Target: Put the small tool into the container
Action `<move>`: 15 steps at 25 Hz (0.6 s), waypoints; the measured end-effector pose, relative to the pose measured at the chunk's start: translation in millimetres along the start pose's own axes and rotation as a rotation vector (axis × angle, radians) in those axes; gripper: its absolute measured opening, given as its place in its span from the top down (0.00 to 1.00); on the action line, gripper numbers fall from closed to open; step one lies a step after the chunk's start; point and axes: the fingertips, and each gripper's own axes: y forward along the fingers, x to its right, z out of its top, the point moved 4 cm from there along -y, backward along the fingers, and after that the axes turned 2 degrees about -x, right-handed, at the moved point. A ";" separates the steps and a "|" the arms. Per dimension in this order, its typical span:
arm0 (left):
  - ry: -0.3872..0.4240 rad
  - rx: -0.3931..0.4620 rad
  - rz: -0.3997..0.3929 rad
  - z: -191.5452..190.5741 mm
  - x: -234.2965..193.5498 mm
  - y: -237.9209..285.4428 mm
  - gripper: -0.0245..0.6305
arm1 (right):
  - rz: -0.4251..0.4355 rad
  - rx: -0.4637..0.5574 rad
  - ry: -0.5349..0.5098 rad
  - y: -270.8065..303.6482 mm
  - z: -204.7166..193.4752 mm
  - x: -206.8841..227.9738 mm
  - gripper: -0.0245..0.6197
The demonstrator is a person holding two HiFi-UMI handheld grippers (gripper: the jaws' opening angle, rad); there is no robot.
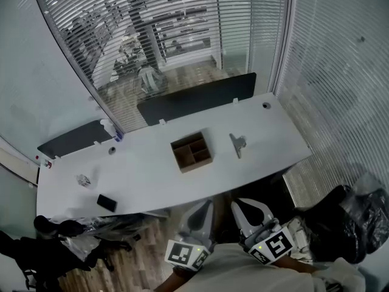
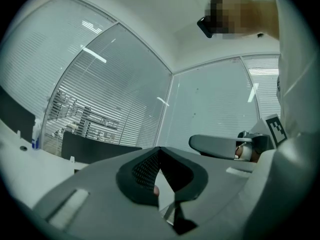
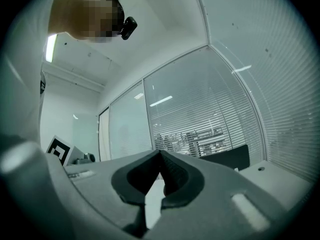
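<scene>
So here's where we're at: both grippers are down at the near edge of the white bench [image 1: 152,169], side by side, pointing level toward it. Our left gripper [image 1: 203,210] has its jaws closed right up. In the left gripper view the black pads [image 2: 145,170] meet at the tips with nothing between them. Same story for our right gripper [image 1: 243,210]: jaws pinched together in its own view, holding nothing.

The small tool [image 1: 237,143], a little grey metal thing, is lying flat on the bench top, just to the right of the container [image 1: 191,151] but not touching it. The container is a brown open-top box split into compartments, sitting roughly mid-bench, and we can't see anything in it. Both are well apart from our grippers, further up the bench.

Other stuff on the bench:
- a flat black phone-looking object [image 1: 107,202] near the front edge on the left
- a small crumpled clear thing [image 1: 83,179] a bit beyond it
- a little bottle [image 1: 117,135] at the back edge

Dark divider panels [image 1: 197,96] run along the far side, with glass walls and blinds behind. There's a black bag [image 1: 346,218] on the floor at right and a dark office chair [image 1: 61,230] at lower left.
</scene>
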 end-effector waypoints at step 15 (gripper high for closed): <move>-0.007 -0.021 0.059 -8.5 -8.9 4.1 0.96 | 0.016 -0.027 0.031 3.3 -10.9 11.3 0.96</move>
